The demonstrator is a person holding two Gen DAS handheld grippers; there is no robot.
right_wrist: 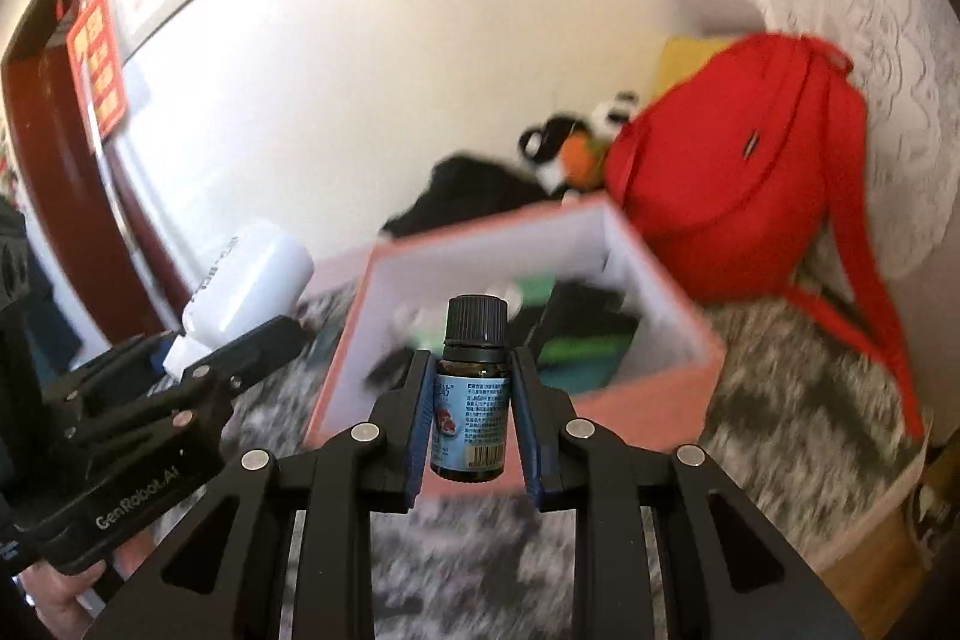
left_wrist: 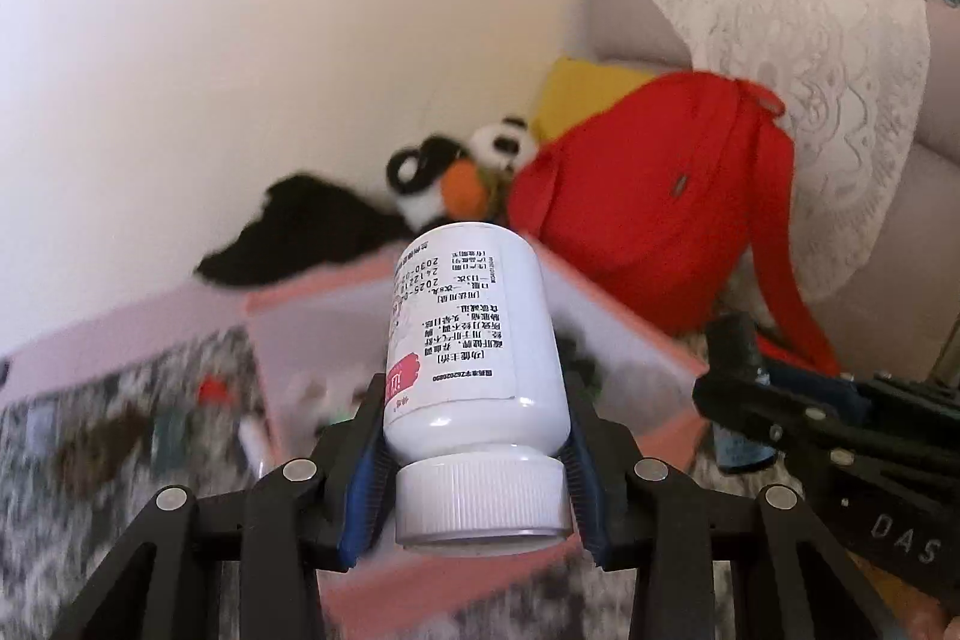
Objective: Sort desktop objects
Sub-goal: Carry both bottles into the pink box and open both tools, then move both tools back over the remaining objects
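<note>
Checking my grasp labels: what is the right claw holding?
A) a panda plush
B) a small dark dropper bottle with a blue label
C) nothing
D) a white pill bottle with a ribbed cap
B: the right claw is shut on the small dark dropper bottle, black cap up; the white pill bottle sits in the left claw.

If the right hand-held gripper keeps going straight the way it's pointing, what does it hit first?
Probably the pink box: the right hand-held gripper, shut on the small bottle, points toward its open top. Depth is unclear in the blur.
</note>
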